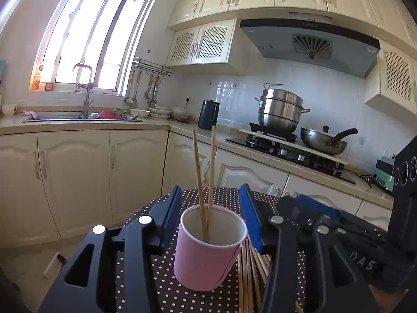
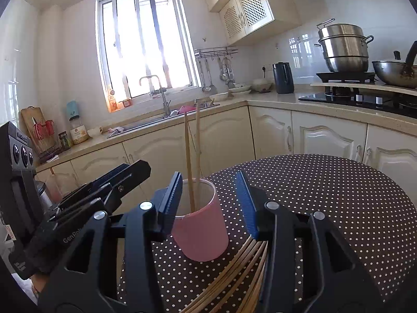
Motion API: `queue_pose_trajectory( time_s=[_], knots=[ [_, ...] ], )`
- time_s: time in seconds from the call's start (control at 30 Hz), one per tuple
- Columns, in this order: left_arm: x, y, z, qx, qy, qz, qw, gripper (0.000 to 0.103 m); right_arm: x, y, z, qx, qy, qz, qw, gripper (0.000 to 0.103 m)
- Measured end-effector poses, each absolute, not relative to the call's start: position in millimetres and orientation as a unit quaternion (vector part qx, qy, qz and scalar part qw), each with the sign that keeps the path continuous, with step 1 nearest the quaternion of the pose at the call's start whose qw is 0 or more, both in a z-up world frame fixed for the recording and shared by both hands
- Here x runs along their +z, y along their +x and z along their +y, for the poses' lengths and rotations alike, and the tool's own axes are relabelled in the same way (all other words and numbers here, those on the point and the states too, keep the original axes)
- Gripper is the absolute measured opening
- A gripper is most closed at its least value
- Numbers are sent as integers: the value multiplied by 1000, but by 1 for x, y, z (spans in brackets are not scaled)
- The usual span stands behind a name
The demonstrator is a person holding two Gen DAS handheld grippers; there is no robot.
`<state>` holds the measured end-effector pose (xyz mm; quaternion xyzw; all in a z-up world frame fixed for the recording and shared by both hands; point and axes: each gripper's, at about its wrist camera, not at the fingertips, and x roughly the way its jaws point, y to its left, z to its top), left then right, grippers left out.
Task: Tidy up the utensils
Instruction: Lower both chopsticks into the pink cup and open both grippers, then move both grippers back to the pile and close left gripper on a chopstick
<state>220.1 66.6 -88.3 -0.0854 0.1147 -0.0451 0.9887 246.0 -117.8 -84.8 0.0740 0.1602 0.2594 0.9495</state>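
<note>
A pink cup [image 1: 207, 250] stands upright on the dotted table [image 2: 338, 195], holding two wooden chopsticks [image 1: 206, 172]. More chopsticks [image 2: 234, 274] lie loose just right of it. The left gripper [image 1: 211, 214] and right gripper [image 2: 208, 195] are both spread, pinching nothing. Only the right view shows the cutting board [image 2: 31, 120] far left; "GenRob" reads partly there.
</note>
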Motion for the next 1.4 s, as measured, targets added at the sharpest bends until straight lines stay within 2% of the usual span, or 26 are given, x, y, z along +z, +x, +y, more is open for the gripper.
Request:
queue_pose_trajectory(
  time_s=[0.1, 0.33, 0.6, 0.73, 0.83, 0.93, 1.4],
  knots=[
    [-88, 214, 59, -46, -58, 151, 986, 60, -82, 236, -130, 247, 68, 168, 952, 44],
    [-108, 219, 50, -72, -50, 279, 956, 60, -104, 238, -155, 202, 80, 262, 940, 45],
    [-140, 226, 36, -82, -23, 376, 923, 59, -139, 244, -169, 192, 84, 369, 905, 45],
    [-154, 237, 32, -90, -22, 420, 903, 31, -152, 245, -171, 193, 83, 401, 892, 45],
    [-167, 245, 31, -98, -22, 451, 887, 19, -161, 247, -170, 195, 80, 422, 882, 45],
    [-178, 251, 30, -105, -25, 474, 874, 15, -167, 250, -169, 202, 79, 436, 873, 45],
    [-187, 276, 9, -98, 9, 507, 857, 14, -177, 264, -168, 205, 68, 464, 859, 45]
  ],
)
